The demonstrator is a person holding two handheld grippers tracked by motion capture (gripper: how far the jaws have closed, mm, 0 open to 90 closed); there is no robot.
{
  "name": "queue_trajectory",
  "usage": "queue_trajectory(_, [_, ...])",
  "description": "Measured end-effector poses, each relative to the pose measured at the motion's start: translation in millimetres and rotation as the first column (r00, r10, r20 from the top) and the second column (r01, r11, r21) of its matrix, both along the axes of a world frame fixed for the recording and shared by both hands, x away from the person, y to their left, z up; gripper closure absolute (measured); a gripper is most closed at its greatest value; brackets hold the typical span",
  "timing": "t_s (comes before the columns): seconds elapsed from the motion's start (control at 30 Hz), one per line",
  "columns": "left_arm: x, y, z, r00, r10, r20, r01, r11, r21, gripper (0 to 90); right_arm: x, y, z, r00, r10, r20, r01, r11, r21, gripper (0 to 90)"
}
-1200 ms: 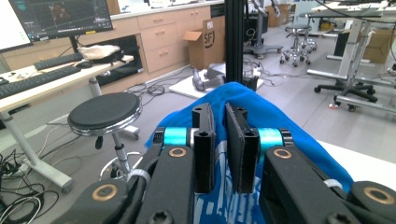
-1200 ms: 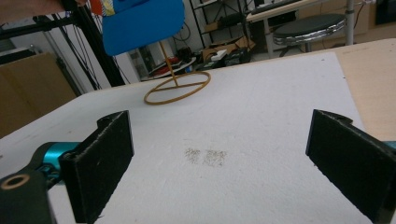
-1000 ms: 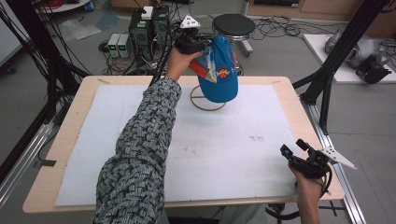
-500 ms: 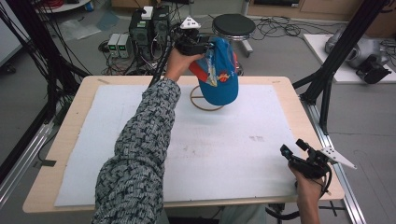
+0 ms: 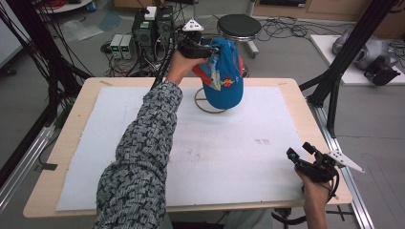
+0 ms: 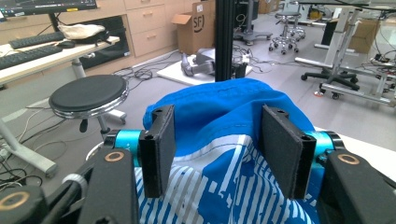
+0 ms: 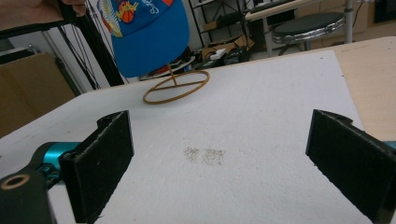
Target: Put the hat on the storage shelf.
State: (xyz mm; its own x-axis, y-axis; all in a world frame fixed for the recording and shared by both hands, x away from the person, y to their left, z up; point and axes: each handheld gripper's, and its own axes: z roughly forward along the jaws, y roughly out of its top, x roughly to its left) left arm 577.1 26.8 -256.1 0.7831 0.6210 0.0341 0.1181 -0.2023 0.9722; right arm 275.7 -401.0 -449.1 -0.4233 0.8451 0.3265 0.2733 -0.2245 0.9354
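A blue cap [image 5: 223,81] with red and white print hangs on a thin wire stand, whose brass ring base [image 5: 210,102] rests at the back middle of the white mat. My left gripper [image 5: 210,50] is at the cap's top, reached from the left. In the left gripper view its jaws [image 6: 219,149] have just been opening; the blue cloth [image 6: 224,107] bulges between the pads, which stand apart and loose around it. My right gripper [image 5: 298,153] rests low at the table's front right, open [image 7: 219,163], with bare mat between its pads. Far ahead of it are the cap [image 7: 149,32] and the ring [image 7: 176,87].
The white mat [image 5: 200,157] covers most of the wooden table [image 5: 71,129]. Behind the table stand a black round stool [image 5: 239,25] and electronics boxes [image 5: 153,28] with cables. Black frame posts [image 5: 334,81] rise at the right edge and at the left.
The left jaws have spread apart at the cap's top, and the cap hangs slightly lower on its stand. Neither hand has shifted.
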Motion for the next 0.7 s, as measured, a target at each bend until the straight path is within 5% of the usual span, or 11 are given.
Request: queue_trajectory(0.7, [-15.3, 25.3, 8.9, 0.9997, 0.020, 0.011, -0.020, 0.9997, 0.016, 36.0, 2.1, 2.1, 0.3, 1.0000, 0.008, 0.002, -0.008, 1.000, 0.006, 6.7])
